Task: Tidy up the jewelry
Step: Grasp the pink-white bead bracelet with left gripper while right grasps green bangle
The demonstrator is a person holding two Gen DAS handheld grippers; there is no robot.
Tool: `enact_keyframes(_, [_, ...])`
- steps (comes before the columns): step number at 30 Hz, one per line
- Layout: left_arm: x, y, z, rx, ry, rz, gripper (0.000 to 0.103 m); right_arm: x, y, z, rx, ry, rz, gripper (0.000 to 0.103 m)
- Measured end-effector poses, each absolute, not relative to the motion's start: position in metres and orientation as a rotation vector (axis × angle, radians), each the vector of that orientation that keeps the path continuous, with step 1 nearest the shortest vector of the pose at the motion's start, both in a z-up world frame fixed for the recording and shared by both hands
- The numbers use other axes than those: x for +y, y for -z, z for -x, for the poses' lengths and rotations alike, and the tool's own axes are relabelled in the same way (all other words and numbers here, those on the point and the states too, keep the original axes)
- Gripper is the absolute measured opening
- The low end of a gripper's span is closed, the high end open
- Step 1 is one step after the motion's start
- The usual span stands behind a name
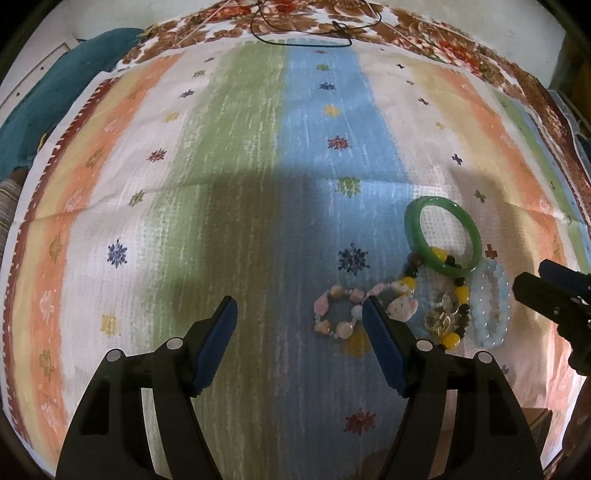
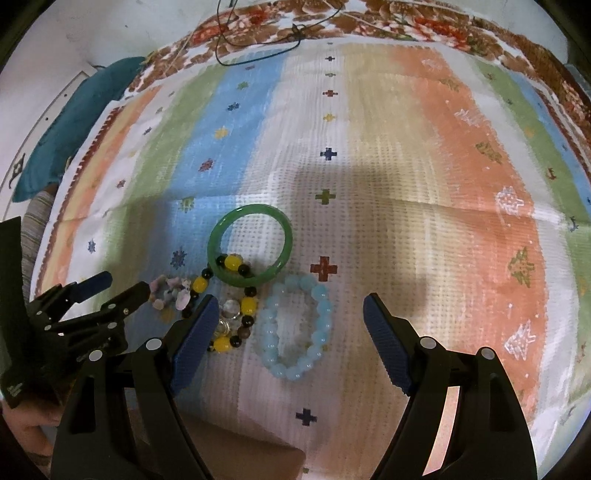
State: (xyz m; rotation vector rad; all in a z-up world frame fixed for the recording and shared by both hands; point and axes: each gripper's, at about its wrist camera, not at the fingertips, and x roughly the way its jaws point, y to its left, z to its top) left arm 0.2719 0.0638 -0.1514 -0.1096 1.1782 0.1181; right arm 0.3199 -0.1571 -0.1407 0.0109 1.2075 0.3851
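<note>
Several bracelets lie bunched on a striped cloth. A green bangle (image 1: 443,236) (image 2: 250,244) rests on a yellow-and-black bead bracelet (image 1: 443,295) (image 2: 231,295). A pale blue bead bracelet (image 1: 493,304) (image 2: 295,328) lies beside them, and a pink stone bracelet (image 1: 343,310) (image 2: 168,291) lies to the left. My left gripper (image 1: 300,308) is open and empty, its right finger next to the pink bracelet. My right gripper (image 2: 288,306) is open and empty, with the pale blue bracelet between its fingers. Each gripper shows in the other's view, the right (image 1: 546,284) and the left (image 2: 110,286).
The striped cloth (image 1: 240,166) (image 2: 424,184) covers a floral-edged table. A thin black cord (image 1: 303,33) (image 2: 258,40) lies at the far edge. A teal cloth (image 1: 55,92) (image 2: 74,122) lies off the far left corner.
</note>
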Motion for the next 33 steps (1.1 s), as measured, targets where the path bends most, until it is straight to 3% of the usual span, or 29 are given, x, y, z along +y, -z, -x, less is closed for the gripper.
enact_keyframes(14, [0.076, 0.176, -0.287, 1.236, -0.093, 0.164, 0.070, -0.144, 0.162, -0.350, 1.248, -0.373, 0.043, 0.080])
enact_keyframes(29, [0.067, 0.182, -0.282, 1.208, -0.076, 0.032, 0.068, -0.132, 0.179, -0.363, 1.252, -0.374, 0.127, 0.080])
enact_keyframes(30, [0.066, 0.182, -0.281, 1.203, -0.071, 0.024, 0.064, -0.131, 0.179, -0.362, 1.247, -0.375, 0.142, 0.077])
enact_keyframes(33, [0.063, 0.180, -0.278, 1.197, -0.056, 0.012, 0.040, -0.129, 0.178, -0.363, 1.243, -0.385, 0.186, 0.043])
